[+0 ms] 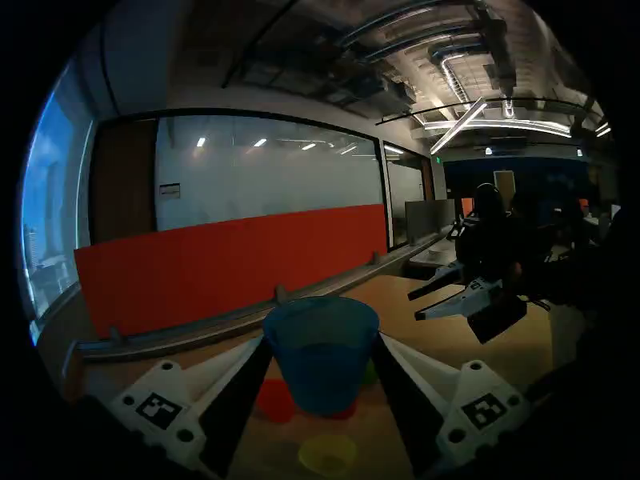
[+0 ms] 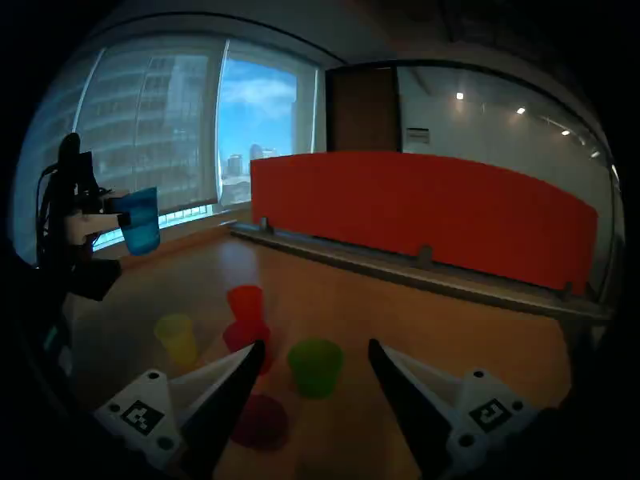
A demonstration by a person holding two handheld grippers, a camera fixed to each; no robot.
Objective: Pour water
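Observation:
A translucent blue cup (image 1: 322,364) is held upright above the wooden table (image 1: 512,352), with my left gripper (image 1: 322,340) shut on it. Its lower part looks darker. In the right gripper view the same blue cup (image 2: 141,220) hangs at the far left in the left gripper (image 2: 132,212). My right gripper (image 2: 316,346) is open, low over the table, with a green cup (image 2: 314,368) standing just beyond its fingertips. The left gripper view shows the right gripper (image 1: 414,307) farther off to the right, jaws apart and empty.
On the table (image 2: 448,336) stand two red cups (image 2: 246,304), a yellow cup (image 2: 178,338) and a dark red cup (image 2: 260,420). An orange partition (image 2: 448,216) with a metal rail runs along the far edge. Windows lie beyond. A dark figure (image 1: 488,232) sits in the office behind.

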